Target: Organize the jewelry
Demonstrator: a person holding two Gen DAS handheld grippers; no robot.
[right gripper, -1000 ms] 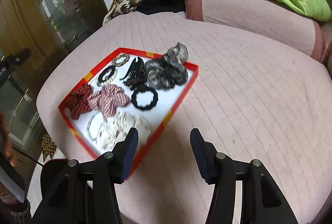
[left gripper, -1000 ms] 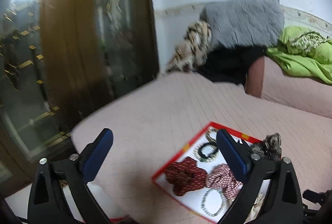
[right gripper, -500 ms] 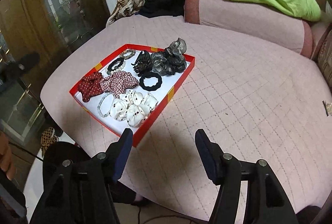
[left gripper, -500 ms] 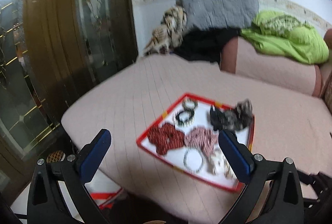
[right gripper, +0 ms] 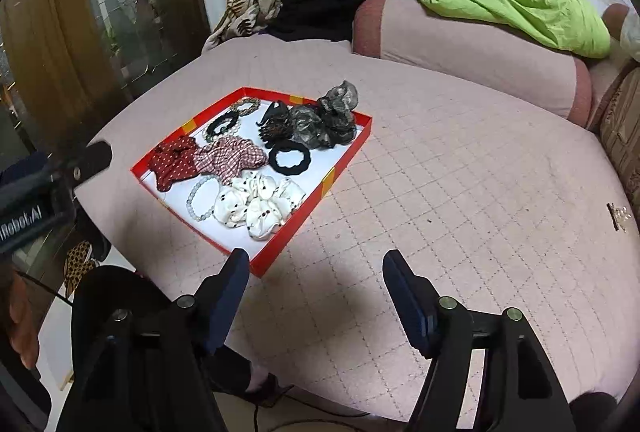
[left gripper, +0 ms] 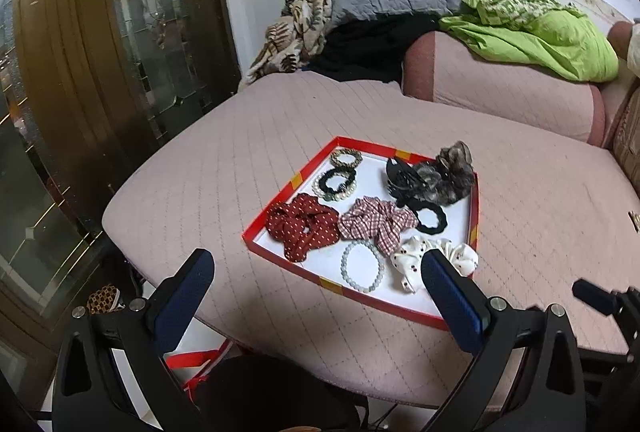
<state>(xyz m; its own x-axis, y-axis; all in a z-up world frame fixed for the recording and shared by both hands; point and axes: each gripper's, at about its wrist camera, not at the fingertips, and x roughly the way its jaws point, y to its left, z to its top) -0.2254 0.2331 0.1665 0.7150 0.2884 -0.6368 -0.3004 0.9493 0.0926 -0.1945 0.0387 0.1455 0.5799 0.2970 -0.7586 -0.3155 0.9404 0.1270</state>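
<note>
Red-rimmed tray (right gripper: 347, 154) sits on the pink quilted bed, scrunchies, bracelets and the black claw clip (right gripper: 275, 121) laid inside, so sorting looks mostly done while left gripper (left gripper: 316, 272) and right gripper (right gripper: 314, 272), its jaws just widened, hover apart, empty.

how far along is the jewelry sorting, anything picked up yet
Done: nothing clearly. All the pieces lie loose in the red tray, including the white dotted scrunchie, bead bracelet and black scrunchie.
In hand: nothing. The left gripper is open and empty; the right gripper has just been opening, nothing between its jaws, over the bedcover beside the tray.
Left: seemingly all the sorting.
</note>
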